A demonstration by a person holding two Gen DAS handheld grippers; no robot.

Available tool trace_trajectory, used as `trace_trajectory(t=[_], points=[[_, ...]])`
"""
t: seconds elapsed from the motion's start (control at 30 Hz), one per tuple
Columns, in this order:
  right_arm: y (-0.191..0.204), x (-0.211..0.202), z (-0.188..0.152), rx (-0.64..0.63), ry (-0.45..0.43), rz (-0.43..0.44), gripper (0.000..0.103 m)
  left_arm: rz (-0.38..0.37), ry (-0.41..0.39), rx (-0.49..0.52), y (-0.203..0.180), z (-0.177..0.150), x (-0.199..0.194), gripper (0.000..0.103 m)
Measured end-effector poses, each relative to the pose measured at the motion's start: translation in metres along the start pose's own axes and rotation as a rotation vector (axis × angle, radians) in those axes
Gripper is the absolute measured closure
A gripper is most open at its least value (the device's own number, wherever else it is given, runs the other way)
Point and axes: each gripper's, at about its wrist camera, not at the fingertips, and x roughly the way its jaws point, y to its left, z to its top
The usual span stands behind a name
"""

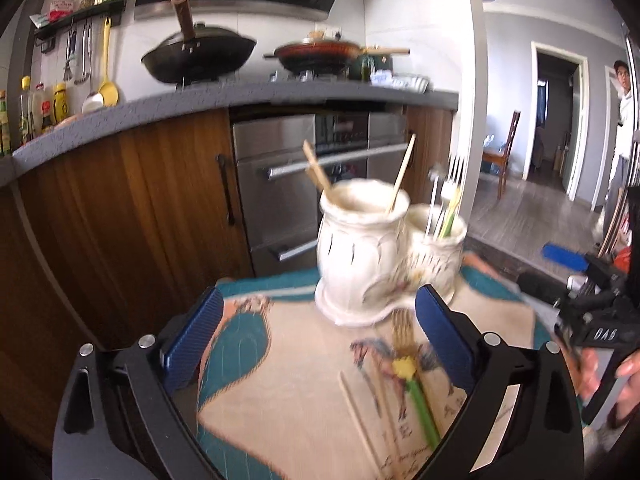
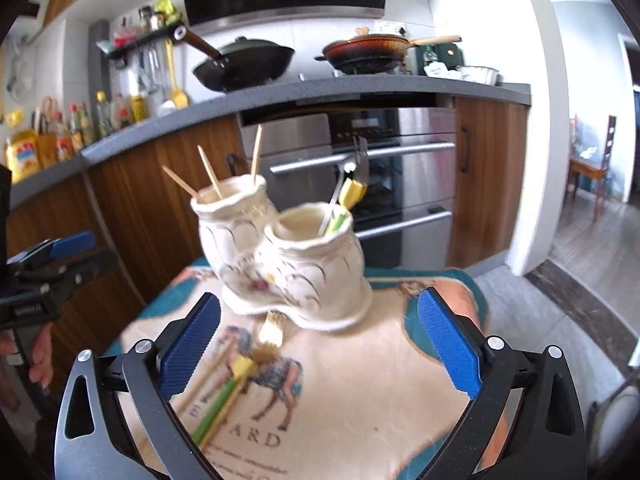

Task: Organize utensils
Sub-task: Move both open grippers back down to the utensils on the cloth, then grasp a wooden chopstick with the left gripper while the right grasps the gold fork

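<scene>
On the patterned surface (image 2: 360, 400), a twin-pot holder (image 2: 288, 256) already holds chopsticks (image 2: 212, 174) and forks (image 2: 360, 164); one fork (image 2: 270, 338) and loose chopsticks (image 1: 360, 420) remain. Left gripper (image 1: 320, 344) and right gripper (image 2: 320, 344) fingers spread, empty.

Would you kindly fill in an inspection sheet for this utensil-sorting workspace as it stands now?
Surface: small table under a printed cloth with a horse picture and teal border.
Job's things: cream double-pot holder; taller pot holds chopsticks, shorter pot holds forks. On the cloth lie a green-handled fork and loose chopsticks.
Clutter: nothing seen on the cloth.
Grippers: left gripper open, empty; right gripper open, empty.
Cables: nothing seen.
Surroundings: kitchen counter with black wok, red pan, oven below; bystander at the doorway.
</scene>
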Motion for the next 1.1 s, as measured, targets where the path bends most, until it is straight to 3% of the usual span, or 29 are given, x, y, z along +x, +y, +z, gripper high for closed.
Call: trace_trajectory(t=[0.23,0.37,0.6,0.67,0.93,1.1], points=[[0.002,0.005,-0.017,-0.015,0.081,-0.058,0.005,0.039,0.197,-0.008,0.003,-0.045,0.032,0.008],[0.002,0.008,-0.024,-0.016,0.110,-0.048,0.005,0.044,0.288,0.004,-0.003,-0.061,0.049,0.008],[0.017,0.042,-0.045,-0.022,0.321,0.016,0.005,-0.005,0.395,0.000,-0.003,-0.076,0.062,0.009],[0.021,0.048,-0.051,-0.032,0.355,0.021,0.005,-0.026,0.417,0.013,-0.005,-0.078,0.063,0.025],[0.027,0.057,-0.057,-0.035,0.400,0.037,0.008,-0.066,0.495,0.057,-0.017,-0.086,0.071,0.061],[0.038,0.072,-0.055,-0.029,0.442,0.056,0.031,-0.089,0.515,0.063,-0.024,-0.088,0.071,0.076]])
